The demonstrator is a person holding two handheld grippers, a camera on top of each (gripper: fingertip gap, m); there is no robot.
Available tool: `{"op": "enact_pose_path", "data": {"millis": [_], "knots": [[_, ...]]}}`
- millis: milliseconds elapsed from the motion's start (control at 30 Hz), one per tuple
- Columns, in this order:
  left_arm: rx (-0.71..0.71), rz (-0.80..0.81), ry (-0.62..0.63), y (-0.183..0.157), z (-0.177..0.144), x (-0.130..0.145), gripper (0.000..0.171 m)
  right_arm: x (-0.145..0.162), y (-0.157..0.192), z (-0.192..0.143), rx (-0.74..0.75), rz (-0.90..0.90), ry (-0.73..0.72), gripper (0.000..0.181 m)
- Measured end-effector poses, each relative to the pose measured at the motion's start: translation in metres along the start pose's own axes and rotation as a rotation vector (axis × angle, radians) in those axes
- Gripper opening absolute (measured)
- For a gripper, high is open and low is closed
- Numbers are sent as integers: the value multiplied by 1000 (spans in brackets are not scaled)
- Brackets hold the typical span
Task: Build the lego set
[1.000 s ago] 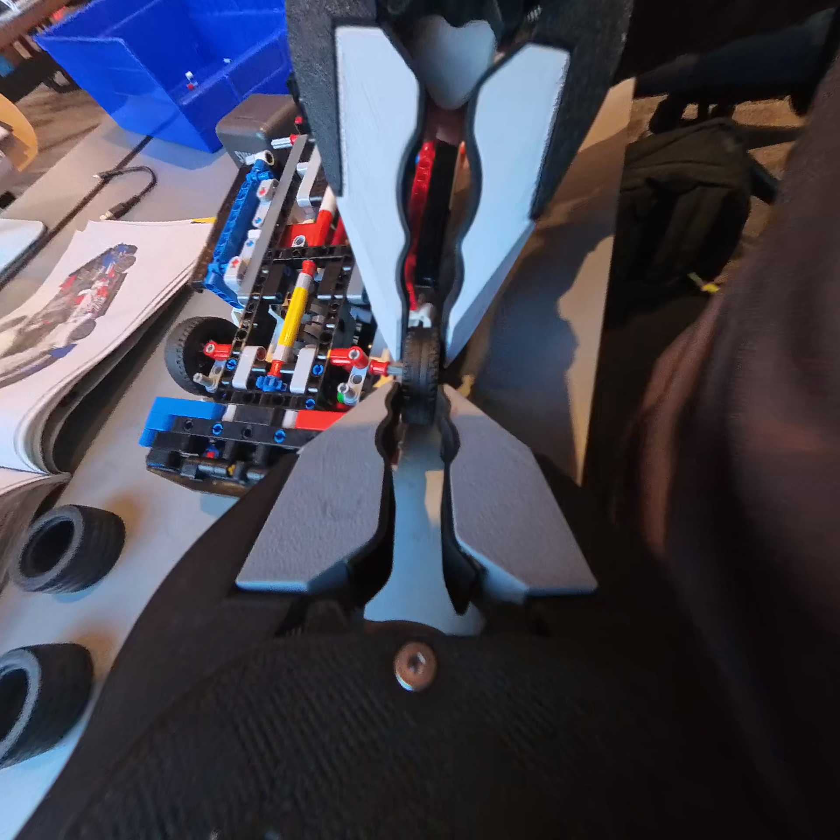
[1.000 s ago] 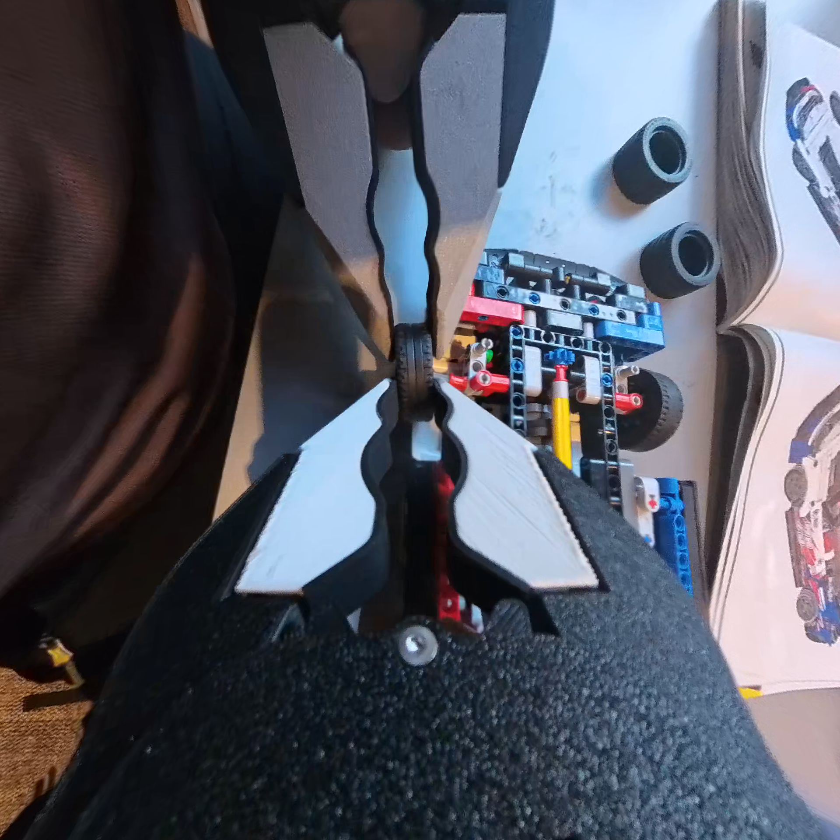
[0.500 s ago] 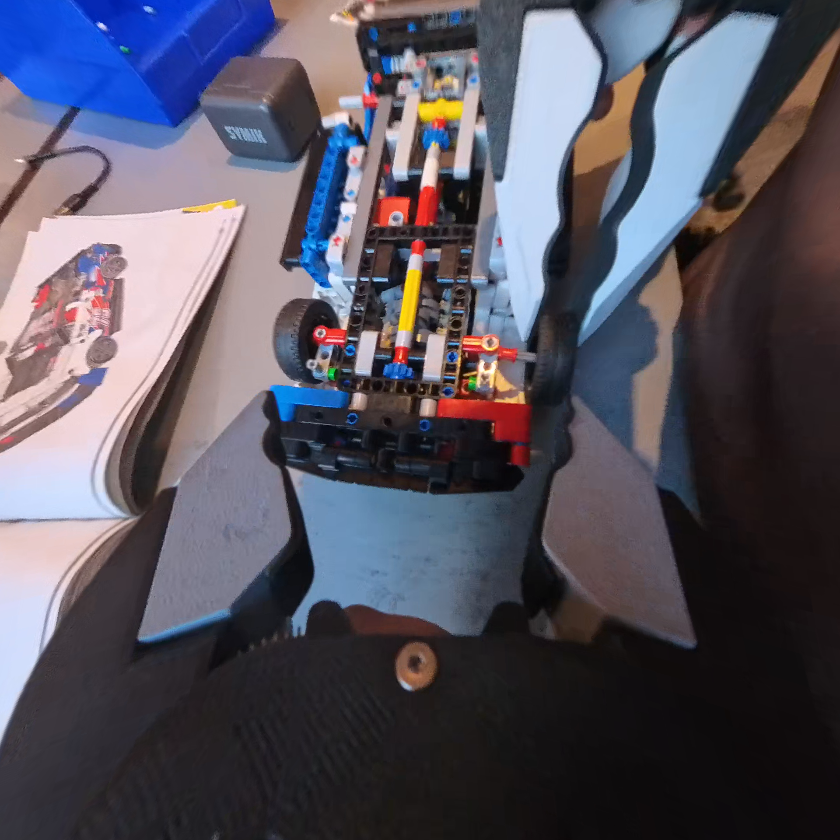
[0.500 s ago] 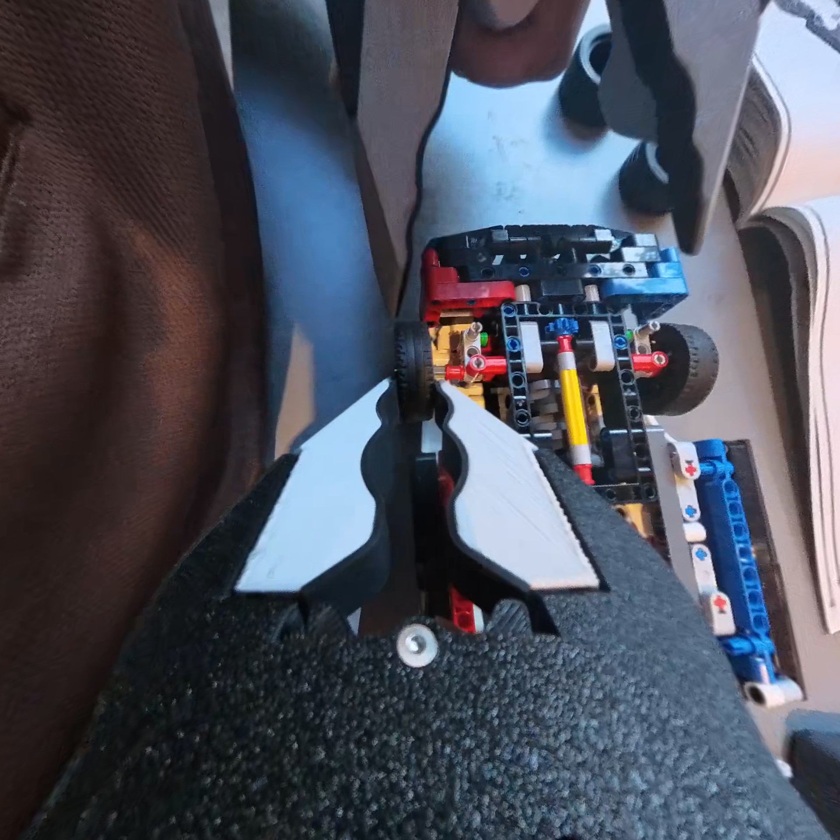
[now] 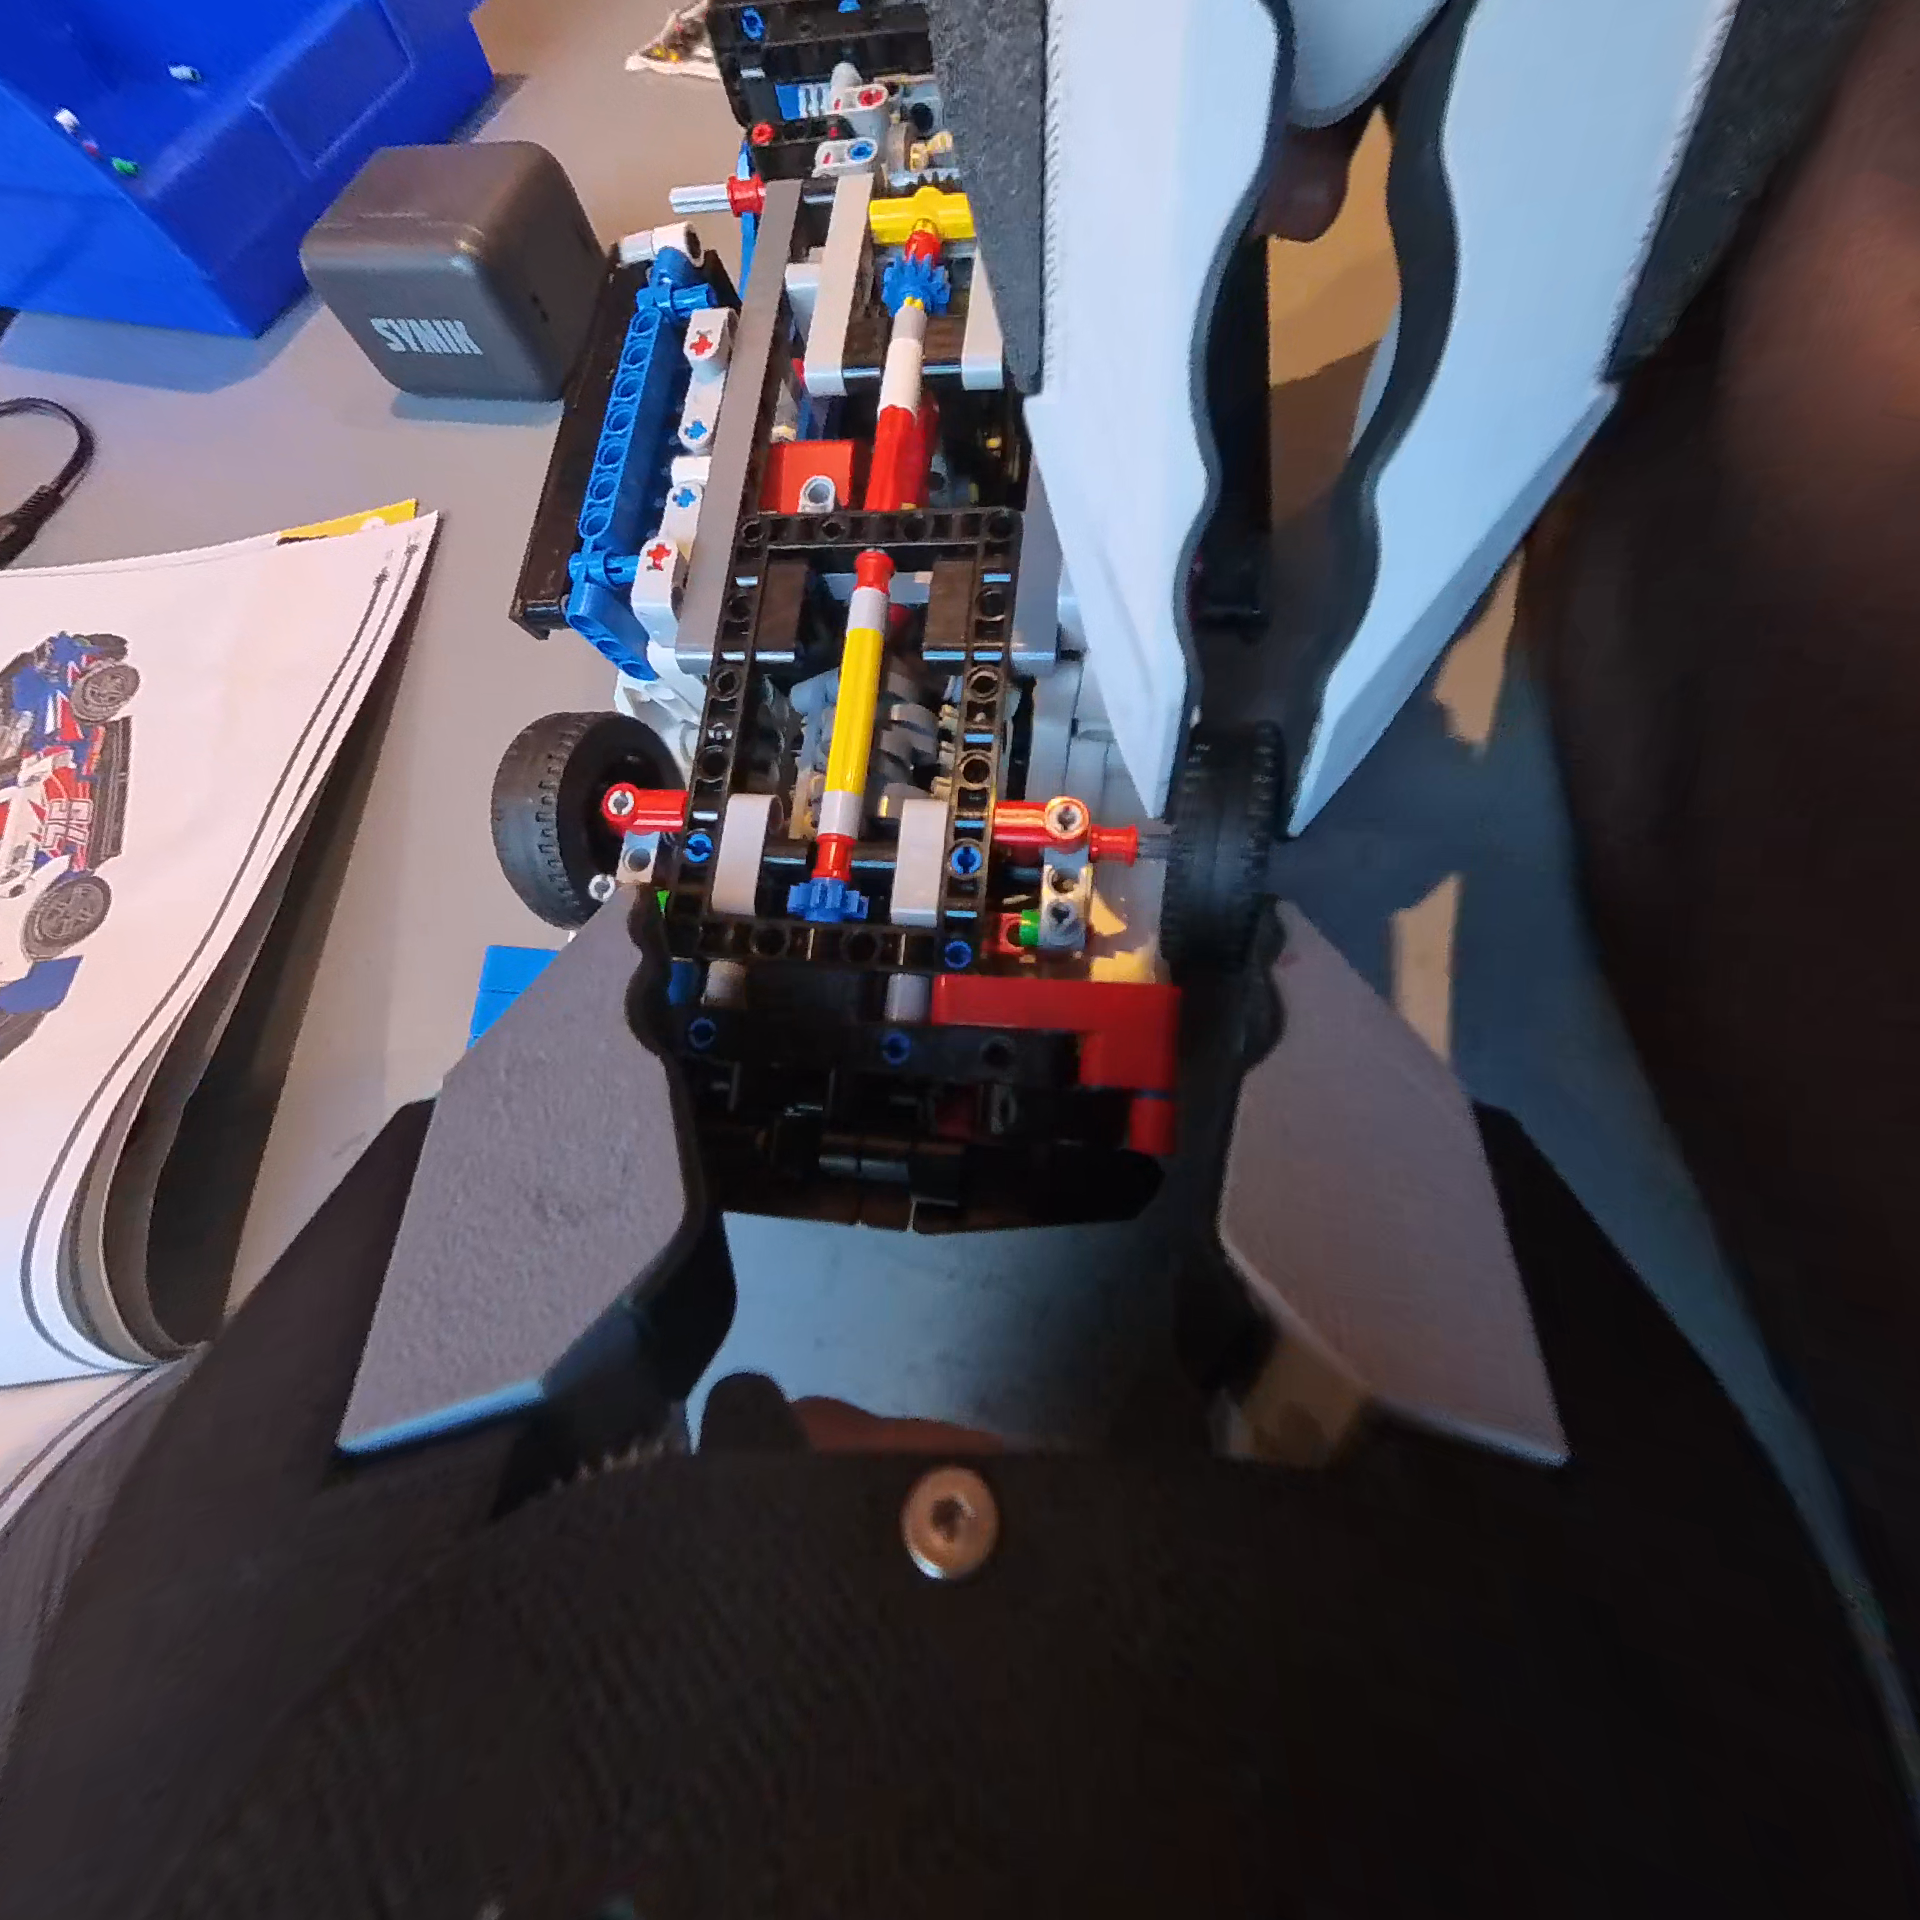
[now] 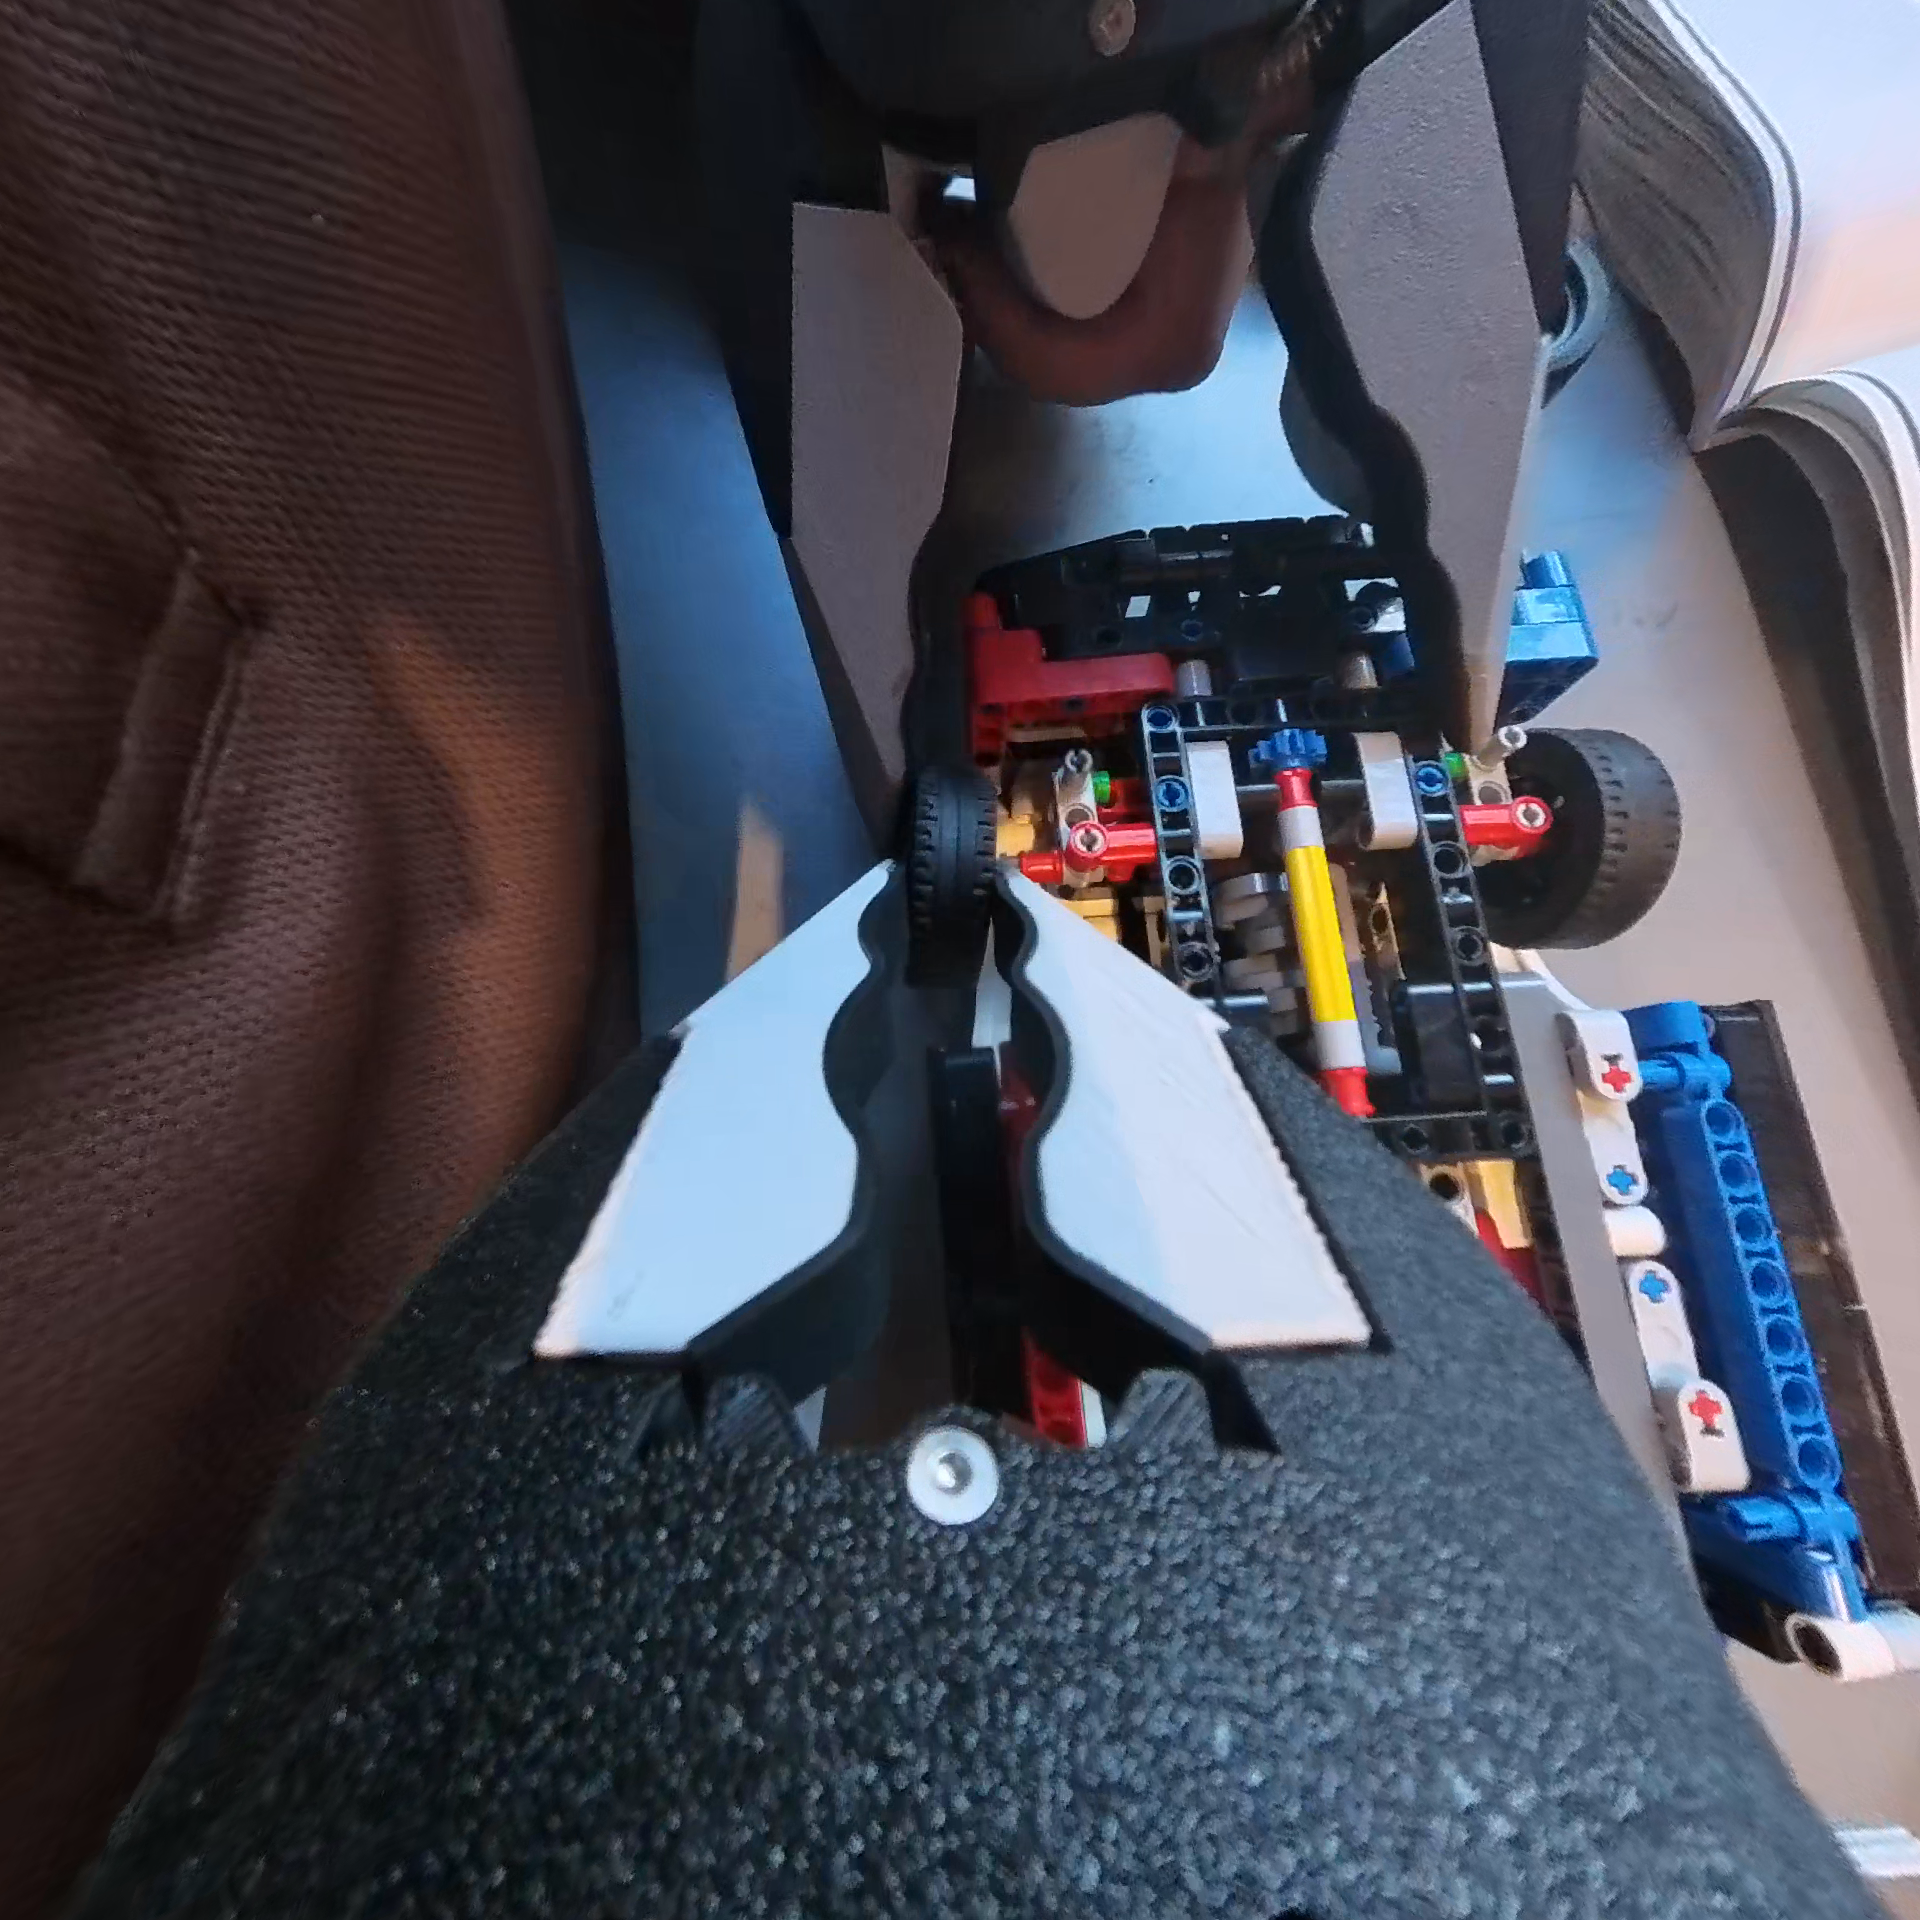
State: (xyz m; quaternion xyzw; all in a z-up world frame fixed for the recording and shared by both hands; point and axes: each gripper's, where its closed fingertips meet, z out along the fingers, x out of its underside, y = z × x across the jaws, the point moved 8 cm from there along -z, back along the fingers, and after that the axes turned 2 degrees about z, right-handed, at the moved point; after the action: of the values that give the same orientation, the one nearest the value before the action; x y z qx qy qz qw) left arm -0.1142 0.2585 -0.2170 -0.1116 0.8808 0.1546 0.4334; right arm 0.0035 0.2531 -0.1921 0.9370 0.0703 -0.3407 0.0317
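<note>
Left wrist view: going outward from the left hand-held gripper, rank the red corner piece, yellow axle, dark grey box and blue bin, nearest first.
From the left hand-held gripper:
1. Red corner piece, just inside its right finger, at the chassis's near end.
2. Yellow axle, in the middle of the black frame.
3. Dark grey box, on the table to the left, beyond the chassis side.
4. Blue bin, upper left corner, farthest.

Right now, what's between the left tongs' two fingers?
The black front end of the lego car chassis sits between the open left tongs, clearest in the left wrist view. The right tongs pinch its small black wheel.
</note>
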Motion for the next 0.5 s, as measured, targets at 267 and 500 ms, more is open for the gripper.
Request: {"op": "enact_pose_path", "data": {"millis": [267, 500], "knots": [[-30, 16, -17, -1, 1, 3, 106, 1, 7, 1, 110, -166, -13, 11], [-61, 24, -29, -2, 2, 4, 102, 6, 0, -1, 64, -168, 23, 21]]}}
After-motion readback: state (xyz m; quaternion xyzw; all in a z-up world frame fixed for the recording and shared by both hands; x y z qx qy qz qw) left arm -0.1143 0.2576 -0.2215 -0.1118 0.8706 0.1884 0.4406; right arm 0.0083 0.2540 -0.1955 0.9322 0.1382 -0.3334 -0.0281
